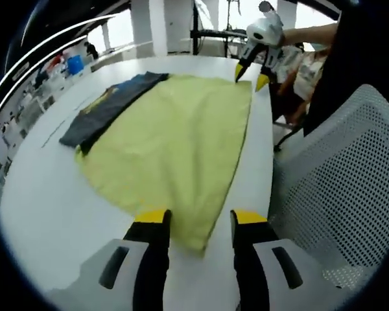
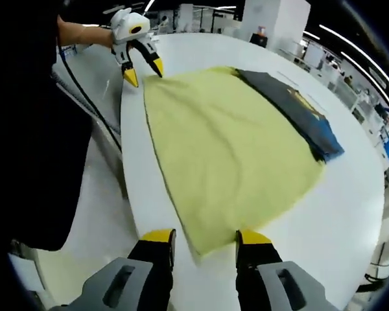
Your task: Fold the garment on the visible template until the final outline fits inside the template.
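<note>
A pale yellow garment [image 1: 175, 136] lies spread flat on the white table [image 1: 45, 207]. Along its far side, partly under it, lies a dark blue-grey cloth [image 1: 107, 107] with a print. My left gripper [image 1: 201, 219] is open at the near corner of the yellow garment, whose tip lies between the jaws. Above the far corner my right gripper [image 1: 251, 75] hovers open. In the right gripper view the yellow garment [image 2: 227, 149] runs away from my open right gripper [image 2: 206, 238], one corner between its jaws. The left gripper [image 2: 144, 71] stands open at the opposite corner, and the dark cloth [image 2: 292, 103] lies to the right.
A grey mesh chair [image 1: 350, 175] stands close against the table edge beside the garment. A person in dark clothes [image 2: 32, 129] stands at that edge. Shelves and benches with small items [image 1: 58, 68] line the room beyond the table.
</note>
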